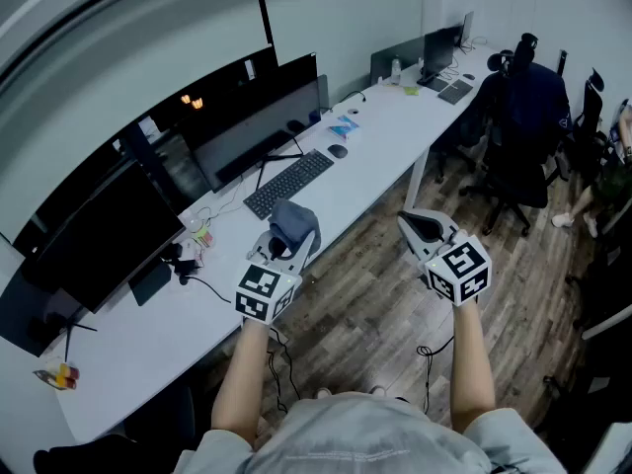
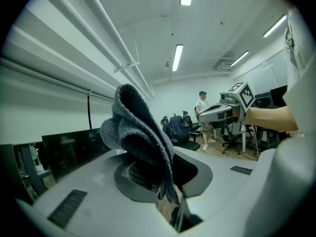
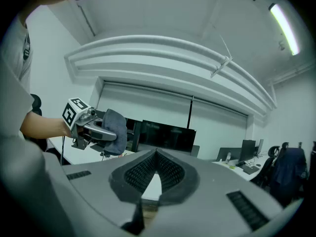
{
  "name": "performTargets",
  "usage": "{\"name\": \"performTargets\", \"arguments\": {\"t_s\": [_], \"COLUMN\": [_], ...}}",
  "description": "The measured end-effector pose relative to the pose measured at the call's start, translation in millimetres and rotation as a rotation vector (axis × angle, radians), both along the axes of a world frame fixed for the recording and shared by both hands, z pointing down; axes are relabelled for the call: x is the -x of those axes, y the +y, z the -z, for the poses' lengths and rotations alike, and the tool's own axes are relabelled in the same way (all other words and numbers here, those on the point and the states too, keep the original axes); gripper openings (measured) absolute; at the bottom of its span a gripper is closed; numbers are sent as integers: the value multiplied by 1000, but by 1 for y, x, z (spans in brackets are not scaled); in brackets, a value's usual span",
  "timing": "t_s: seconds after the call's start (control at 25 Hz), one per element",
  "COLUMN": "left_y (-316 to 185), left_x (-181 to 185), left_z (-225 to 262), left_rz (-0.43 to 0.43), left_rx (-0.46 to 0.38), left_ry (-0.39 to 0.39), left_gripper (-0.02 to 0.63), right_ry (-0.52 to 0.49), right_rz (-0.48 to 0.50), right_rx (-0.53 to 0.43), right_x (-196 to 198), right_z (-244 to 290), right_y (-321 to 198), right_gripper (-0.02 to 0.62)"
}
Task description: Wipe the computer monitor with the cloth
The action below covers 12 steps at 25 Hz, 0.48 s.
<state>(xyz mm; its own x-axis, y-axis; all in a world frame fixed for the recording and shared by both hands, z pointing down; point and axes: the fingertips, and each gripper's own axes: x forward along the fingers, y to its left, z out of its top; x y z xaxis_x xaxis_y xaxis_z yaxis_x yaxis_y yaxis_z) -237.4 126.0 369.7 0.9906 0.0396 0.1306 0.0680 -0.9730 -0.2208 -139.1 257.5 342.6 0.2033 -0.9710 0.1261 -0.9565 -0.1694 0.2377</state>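
A grey cloth (image 1: pixel 292 221) is bunched between the jaws of my left gripper (image 1: pixel 294 233), which is shut on it just off the desk's front edge. In the left gripper view the cloth (image 2: pixel 140 132) stands up in folds out of the jaws. A wide black monitor (image 1: pixel 252 117) stands at the back of the desk, with a second one (image 1: pixel 99 230) to its left; both are dark. My right gripper (image 1: pixel 407 221) hangs over the floor, shut, with nothing in it. Its own view shows the left gripper (image 3: pixel 94 127), the cloth (image 3: pixel 114 130) and the monitors (image 3: pixel 168 135).
On the long white desk (image 1: pixel 385 131) lie a black keyboard (image 1: pixel 288 183) and a mouse (image 1: pixel 338 151). Cables and small items sit near the left monitor. Black office chairs (image 1: pixel 518 117) stand on the wood floor at right. A person (image 2: pixel 202 117) stands far off.
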Motion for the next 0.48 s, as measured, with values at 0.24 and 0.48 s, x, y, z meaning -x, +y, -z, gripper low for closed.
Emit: {"name": "performTargets", "arguments": {"t_s": [0.24,0.48], "left_y": [7,22], "left_x": [-8,-19], "left_z": [-2,-5], "left_rz": [14,49], "left_rx": [5,10], "left_ry": [-5,0], "left_gripper": [60,60], "right_ry": [-15,-65], "right_rz": [12,40], "right_rx": [-41,-78], "right_x": [-10,-32], "right_z": [6,7], "right_y": [12,37], "right_gripper": [2,0]}}
